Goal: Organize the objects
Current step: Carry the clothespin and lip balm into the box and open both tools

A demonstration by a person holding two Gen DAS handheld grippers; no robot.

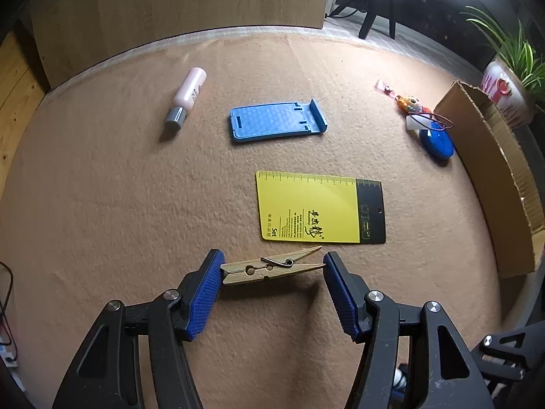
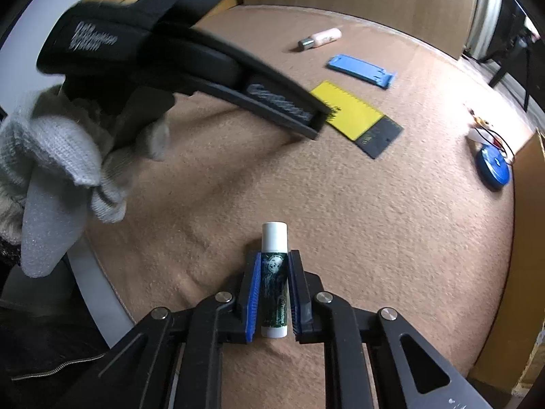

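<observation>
A wooden clothespin [image 1: 269,267] lies lengthwise between the blue pads of my left gripper [image 1: 272,261], low over the tan felt table [image 1: 119,204]. Both pads touch its ends, so the gripper is shut on it. In the right wrist view, a lip balm tube [image 2: 274,238] with a white cap and dark green label stands between the pads of my right gripper [image 2: 275,255], which is shut on its sides. The left gripper's black body [image 2: 204,64] and a hand in a grey knit glove [image 2: 61,150] fill the upper left of that view.
On the felt lie a pink tube [image 1: 187,97], a blue phone stand [image 1: 276,121], a yellow and black ruler card [image 1: 316,208], a small toy keychain [image 1: 410,104] and a blue round tape measure [image 1: 437,141]. An open cardboard box [image 1: 494,170] stands at the right edge, with a potted plant [image 1: 507,95] behind it.
</observation>
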